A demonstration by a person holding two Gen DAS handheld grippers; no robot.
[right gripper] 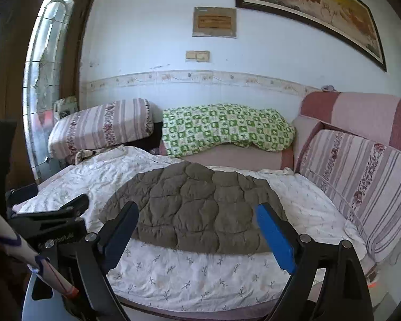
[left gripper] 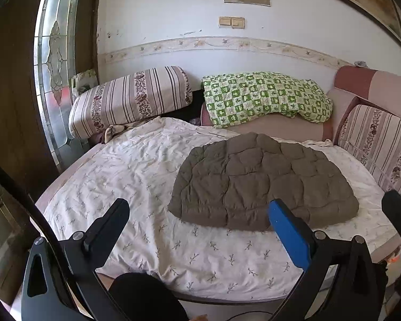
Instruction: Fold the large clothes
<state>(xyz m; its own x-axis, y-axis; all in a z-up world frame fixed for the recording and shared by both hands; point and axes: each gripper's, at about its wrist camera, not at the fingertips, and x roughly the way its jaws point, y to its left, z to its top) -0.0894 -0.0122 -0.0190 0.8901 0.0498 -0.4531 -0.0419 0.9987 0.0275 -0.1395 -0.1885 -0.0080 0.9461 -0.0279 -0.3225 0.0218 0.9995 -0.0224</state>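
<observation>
The folded olive quilted coat point(left gripper: 262, 184) lies beyond both spread, empty grippers.

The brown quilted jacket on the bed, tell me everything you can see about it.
The brown quilted jacket is olive-brown, puffy and stitched into rounded padded panels. It lies flat in a compact, roughly rectangular bundle, apparently already folded; no sleeves, collar or zipper show. It rests on the white leaf-print sheet, toward the right side of the bed, near its front edge. Nothing else touches it: the left gripper and right gripper are both open and short of it.
</observation>
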